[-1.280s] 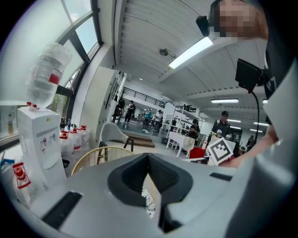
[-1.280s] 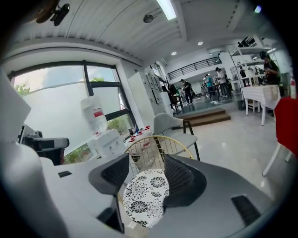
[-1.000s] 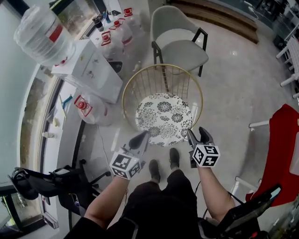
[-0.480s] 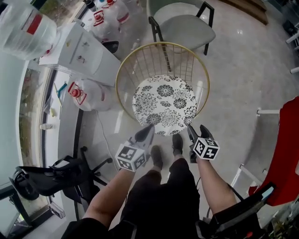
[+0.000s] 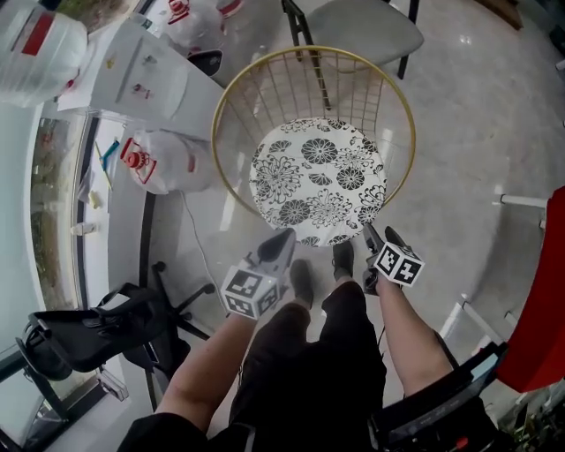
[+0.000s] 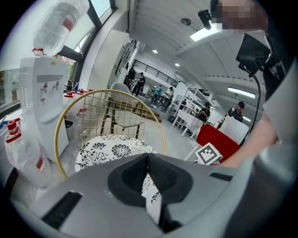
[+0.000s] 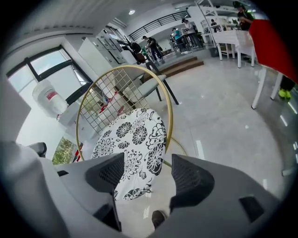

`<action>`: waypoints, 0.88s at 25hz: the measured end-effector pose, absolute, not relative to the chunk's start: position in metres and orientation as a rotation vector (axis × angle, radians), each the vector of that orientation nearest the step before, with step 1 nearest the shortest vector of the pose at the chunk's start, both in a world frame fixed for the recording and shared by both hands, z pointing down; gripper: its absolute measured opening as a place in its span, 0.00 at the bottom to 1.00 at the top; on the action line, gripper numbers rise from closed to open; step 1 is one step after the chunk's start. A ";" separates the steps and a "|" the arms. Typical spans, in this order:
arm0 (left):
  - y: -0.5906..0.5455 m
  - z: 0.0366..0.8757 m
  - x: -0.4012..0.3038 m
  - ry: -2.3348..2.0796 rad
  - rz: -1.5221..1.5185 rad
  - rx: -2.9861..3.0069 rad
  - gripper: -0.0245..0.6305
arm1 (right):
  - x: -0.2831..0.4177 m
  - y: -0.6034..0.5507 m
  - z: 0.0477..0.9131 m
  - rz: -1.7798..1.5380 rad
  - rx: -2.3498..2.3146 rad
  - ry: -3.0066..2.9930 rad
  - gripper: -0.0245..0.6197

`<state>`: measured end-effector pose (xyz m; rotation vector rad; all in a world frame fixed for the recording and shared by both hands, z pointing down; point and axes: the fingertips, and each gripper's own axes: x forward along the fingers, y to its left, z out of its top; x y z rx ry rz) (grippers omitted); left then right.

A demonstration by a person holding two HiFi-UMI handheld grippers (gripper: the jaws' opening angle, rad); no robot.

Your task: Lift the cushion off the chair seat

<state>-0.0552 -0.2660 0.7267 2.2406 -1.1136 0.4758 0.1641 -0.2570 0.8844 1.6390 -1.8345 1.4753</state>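
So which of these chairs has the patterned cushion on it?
The round gold wire chair, holding the black-and-white floral cushion; the grey upholstered chair behind is bare.

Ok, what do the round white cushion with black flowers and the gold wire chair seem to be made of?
The round white cushion with black flowers looks like matte printed fabric: no glare. The gold wire chair seems metal rod with shiny gold finish: thin grid, rim catching light.

Cloth cushion (image 5: 318, 181), mtl wire chair (image 5: 311, 48).
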 end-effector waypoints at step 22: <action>-0.268 0.800 -0.058 -1.131 0.511 2.199 0.05 | 0.129 -0.281 0.984 1.725 1.642 -1.813 0.39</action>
